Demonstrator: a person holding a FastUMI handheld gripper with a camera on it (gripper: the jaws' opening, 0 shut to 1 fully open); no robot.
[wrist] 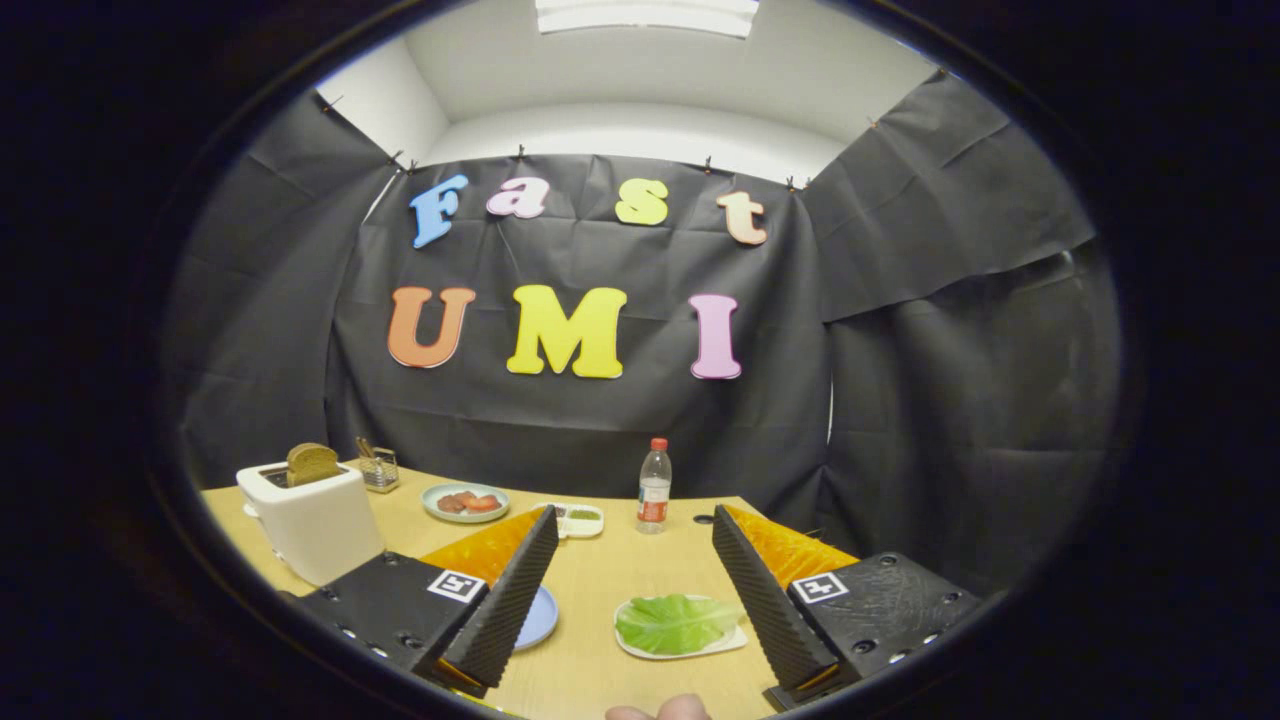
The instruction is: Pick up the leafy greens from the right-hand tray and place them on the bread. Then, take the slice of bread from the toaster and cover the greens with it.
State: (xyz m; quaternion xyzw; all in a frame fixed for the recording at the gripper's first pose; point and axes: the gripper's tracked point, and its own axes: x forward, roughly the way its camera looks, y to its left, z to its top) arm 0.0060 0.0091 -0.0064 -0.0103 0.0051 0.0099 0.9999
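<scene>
A green leaf (675,622) lies on a white tray (728,643), low between my fingers and close to the right one. My gripper (638,528) hangs open above the wooden table (600,590) with nothing between its fingers. A white toaster (312,520) stands off to the left, beyond my left finger, with a brown slice of bread (312,463) sticking up from its slot. A blue plate (538,618) peeks out beside the left finger, which hides most of it.
A plate of red food (465,502), a small white dish (580,519) and a plastic bottle with a red cap (654,485) stand further back. A wire holder (379,468) sits behind the toaster. A fingertip (660,711) shows at the table's near edge.
</scene>
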